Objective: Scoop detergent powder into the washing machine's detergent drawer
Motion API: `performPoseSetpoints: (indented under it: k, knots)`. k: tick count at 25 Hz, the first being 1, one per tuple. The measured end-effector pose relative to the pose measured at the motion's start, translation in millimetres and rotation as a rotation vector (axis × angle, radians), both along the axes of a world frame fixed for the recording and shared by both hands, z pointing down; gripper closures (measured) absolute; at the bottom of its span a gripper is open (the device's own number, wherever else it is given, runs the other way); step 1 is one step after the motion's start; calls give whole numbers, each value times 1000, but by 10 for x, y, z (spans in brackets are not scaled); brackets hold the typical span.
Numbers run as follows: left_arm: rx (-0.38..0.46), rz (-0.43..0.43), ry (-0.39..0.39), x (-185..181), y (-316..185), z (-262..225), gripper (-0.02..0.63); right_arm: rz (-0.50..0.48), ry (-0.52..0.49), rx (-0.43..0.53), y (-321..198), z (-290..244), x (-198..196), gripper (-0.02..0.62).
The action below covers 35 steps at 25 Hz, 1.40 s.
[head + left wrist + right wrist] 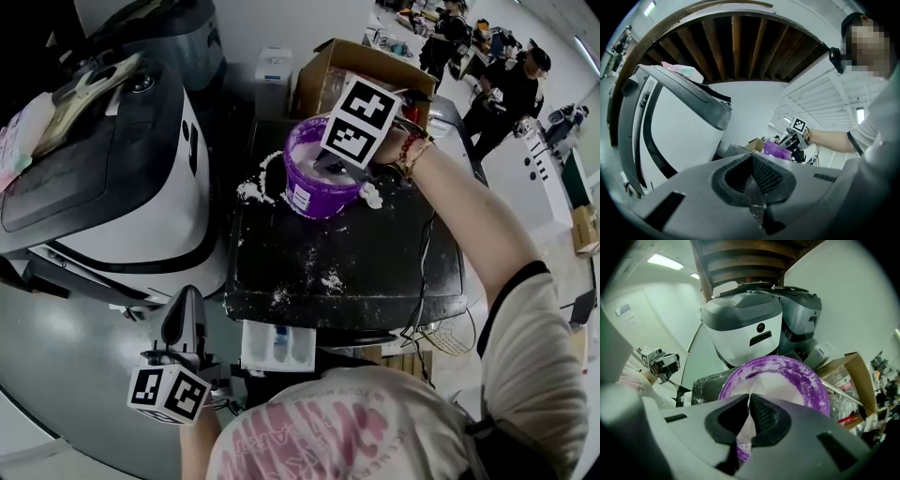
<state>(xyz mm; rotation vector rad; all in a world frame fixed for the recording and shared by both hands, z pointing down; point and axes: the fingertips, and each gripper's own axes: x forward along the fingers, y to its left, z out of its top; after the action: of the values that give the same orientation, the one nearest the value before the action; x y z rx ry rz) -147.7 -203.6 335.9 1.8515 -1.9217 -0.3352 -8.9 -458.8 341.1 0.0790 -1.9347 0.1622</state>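
Note:
A purple bucket (309, 192) of white detergent powder (778, 383) stands at the back of a black, powder-dusted top (356, 262). My right gripper (333, 167) points steeply down into the bucket, under its marker cube. In the right gripper view its jaws (750, 397) are shut over the powder, and I cannot make out anything between the tips. A white drawer (278, 347) with a blue part juts out below the black top's front edge. My left gripper (185, 298) hangs low at the left, just left of the drawer, jaws shut (752, 160) and empty.
A large white and grey washing machine (112, 187) fills the left side. Spilled powder (253, 190) lies beside the bucket. A cardboard box (328, 70) stands behind it. A cable (422, 272) runs over the top's right side. People (506, 94) stand at the far right.

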Motion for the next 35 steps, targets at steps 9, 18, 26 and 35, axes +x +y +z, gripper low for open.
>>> performPoseSetpoints:
  k: [9, 18, 26, 35]
  knots:
    - [-3, -23, -19, 18, 96, -46, 603, 36, -37, -80, 69, -52, 16, 591]
    - [-26, -28, -28, 106, 154, -8, 603, 87, -87, -151, 121, -102, 29, 589]
    - [-18, -16, -40, 240, 191, -75, 603, 199, -176, -253, 162, -191, 90, 589]
    - [-25, -30, -44, 428, 340, -33, 603, 298, -267, -309, 136, -277, 169, 589]
